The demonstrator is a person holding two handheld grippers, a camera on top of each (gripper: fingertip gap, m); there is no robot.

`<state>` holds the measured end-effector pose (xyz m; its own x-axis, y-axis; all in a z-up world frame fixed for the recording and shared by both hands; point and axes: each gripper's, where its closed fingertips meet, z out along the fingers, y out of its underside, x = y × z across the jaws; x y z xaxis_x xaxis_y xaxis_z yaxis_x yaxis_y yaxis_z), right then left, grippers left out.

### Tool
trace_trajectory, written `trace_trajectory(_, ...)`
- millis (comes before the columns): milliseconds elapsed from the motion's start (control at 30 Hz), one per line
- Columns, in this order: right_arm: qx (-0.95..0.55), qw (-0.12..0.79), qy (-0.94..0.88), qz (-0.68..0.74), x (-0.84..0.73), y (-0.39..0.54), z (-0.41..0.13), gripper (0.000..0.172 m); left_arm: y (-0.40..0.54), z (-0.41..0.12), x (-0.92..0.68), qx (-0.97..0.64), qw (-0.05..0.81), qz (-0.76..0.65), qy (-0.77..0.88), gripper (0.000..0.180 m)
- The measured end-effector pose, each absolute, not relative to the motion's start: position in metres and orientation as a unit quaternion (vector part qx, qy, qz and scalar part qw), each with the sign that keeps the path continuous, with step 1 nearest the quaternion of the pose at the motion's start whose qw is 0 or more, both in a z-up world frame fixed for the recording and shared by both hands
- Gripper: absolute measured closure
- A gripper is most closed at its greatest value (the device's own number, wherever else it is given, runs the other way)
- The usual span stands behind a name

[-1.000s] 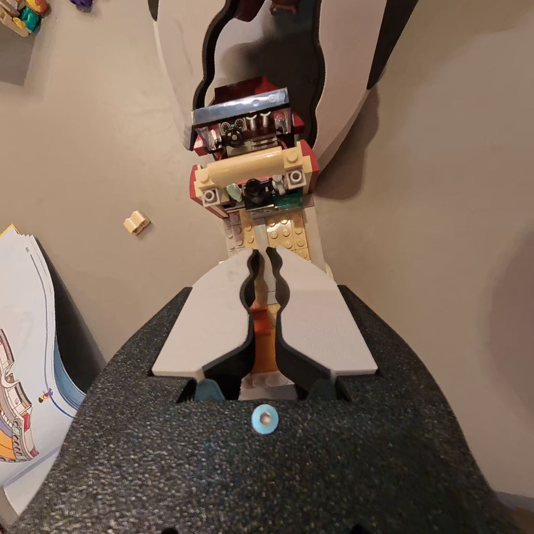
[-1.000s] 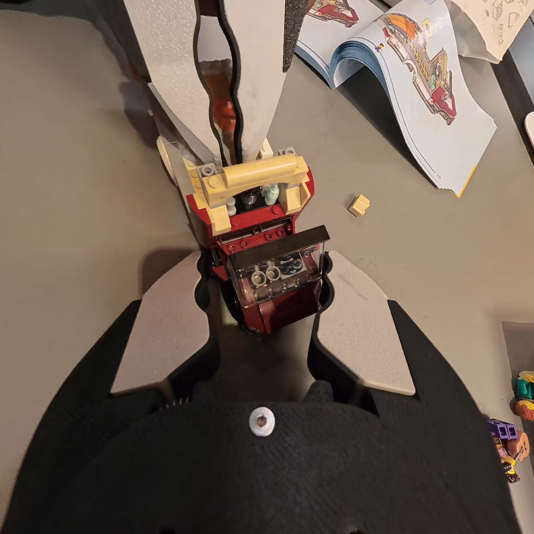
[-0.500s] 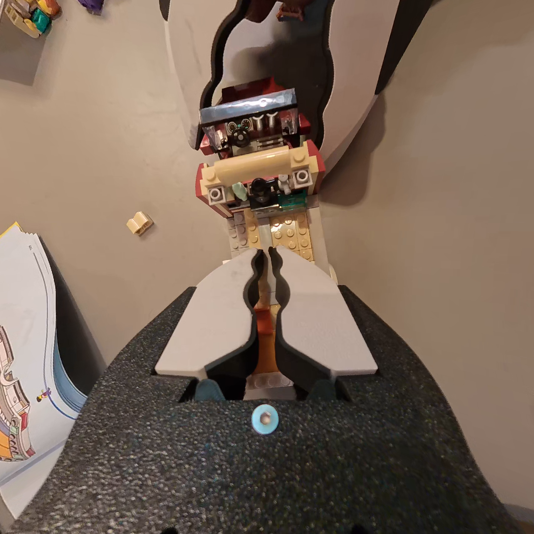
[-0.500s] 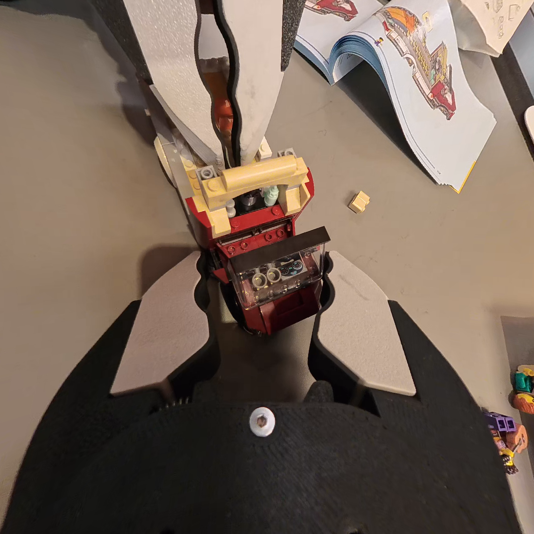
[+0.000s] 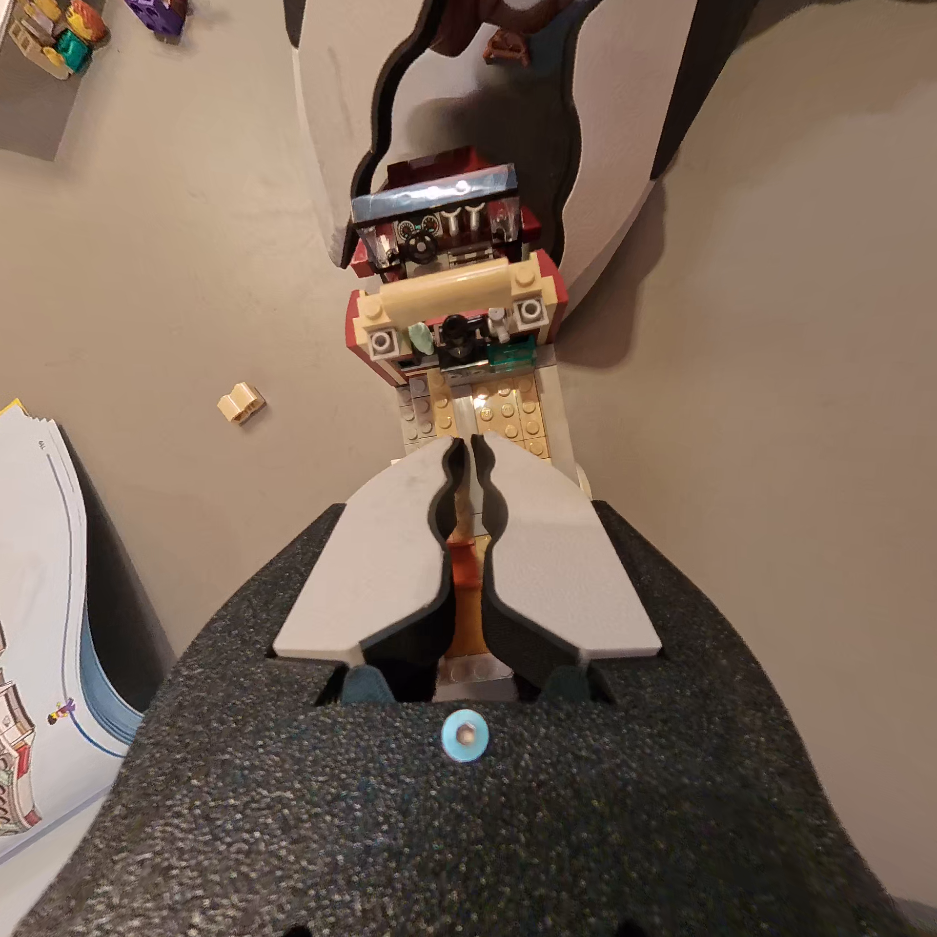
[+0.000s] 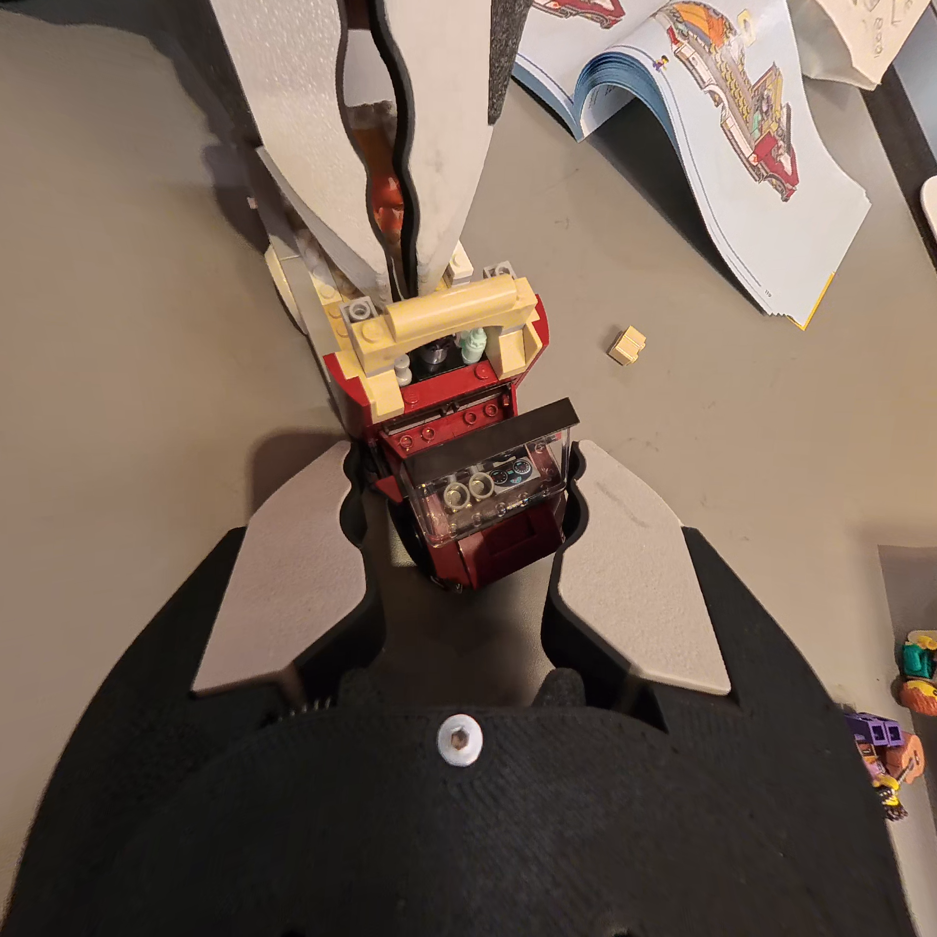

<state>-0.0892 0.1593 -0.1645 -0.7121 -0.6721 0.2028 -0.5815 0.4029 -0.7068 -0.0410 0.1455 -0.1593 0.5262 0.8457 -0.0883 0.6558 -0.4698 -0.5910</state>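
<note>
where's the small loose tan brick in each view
Left wrist view: small loose tan brick on the table, left of the brick vehicle.
Right wrist view: same brick, right of the vehicle, below the open booklet.
Shared landmark: the vehicle's tan arch.

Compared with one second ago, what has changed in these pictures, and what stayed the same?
The left gripper closed a little: the slit between its fingertips, over the brick model, is narrower. Whether it pinches anything is unclear. The right gripper stays wide open around the model's windscreen end; the loose tan brick and the booklet did not move.
</note>
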Motion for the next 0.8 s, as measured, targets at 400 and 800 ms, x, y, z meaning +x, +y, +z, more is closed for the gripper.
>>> trace_trajectory(400, -0.376, 0.05, 0.836, -0.397, -0.09, 0.16, -0.164, 0.095, 0.143, -0.15, -0.04, -0.806, 0.325, 0.168, -0.465, 0.18)
trace_trajectory(800, -0.374, 0.046, 0.837, -0.397, -0.091, 0.16, -0.163, 0.095, 0.101, -0.129, -0.021, -0.773, 0.339, 0.197, -0.499, 0.175)
